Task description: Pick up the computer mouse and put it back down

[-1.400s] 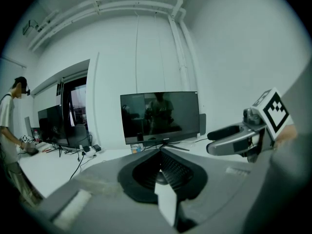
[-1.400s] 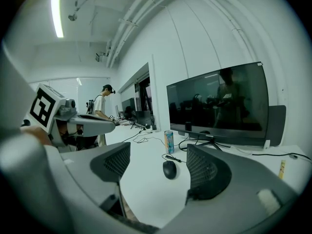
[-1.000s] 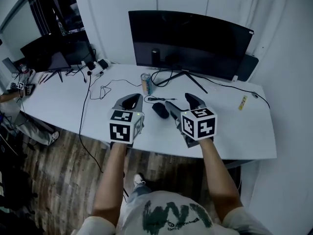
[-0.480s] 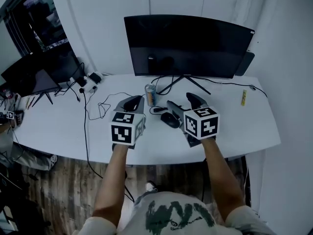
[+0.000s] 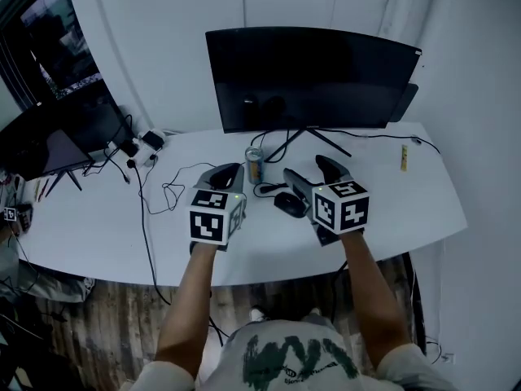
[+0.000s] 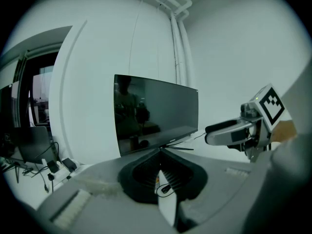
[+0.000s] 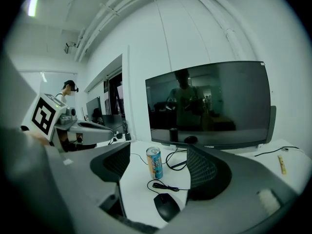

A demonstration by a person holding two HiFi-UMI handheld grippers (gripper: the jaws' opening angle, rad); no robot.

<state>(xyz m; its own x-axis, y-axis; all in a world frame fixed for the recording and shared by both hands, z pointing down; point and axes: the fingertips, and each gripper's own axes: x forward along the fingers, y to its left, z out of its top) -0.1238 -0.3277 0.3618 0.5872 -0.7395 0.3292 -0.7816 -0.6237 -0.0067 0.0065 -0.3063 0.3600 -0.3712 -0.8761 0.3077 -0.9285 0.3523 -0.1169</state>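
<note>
A black computer mouse (image 5: 288, 203) lies on the white table (image 5: 391, 210), its cord running back toward the monitor. My right gripper (image 5: 310, 175) hovers just right of and above the mouse, open, with nothing held. In the right gripper view the mouse (image 7: 166, 206) rests on the table low between the spread jaws of the right gripper (image 7: 161, 179). My left gripper (image 5: 225, 174) hangs left of the mouse and is shut on nothing. In the left gripper view, the left gripper (image 6: 160, 155) has its pads meeting.
An orange and blue drink can (image 5: 255, 164) stands just behind the mouse, also seen as the can (image 7: 154, 163). A large dark monitor (image 5: 313, 76) fills the back. Cables (image 5: 167, 190), a power strip (image 5: 142, 143) and a second screen (image 5: 57, 141) lie left. A small yellow item (image 5: 403, 157) sits far right.
The head view has swung, so the desk sits further right in frame. Both grippers keep about the same place beside the mouse. Jaw states look unchanged.
</note>
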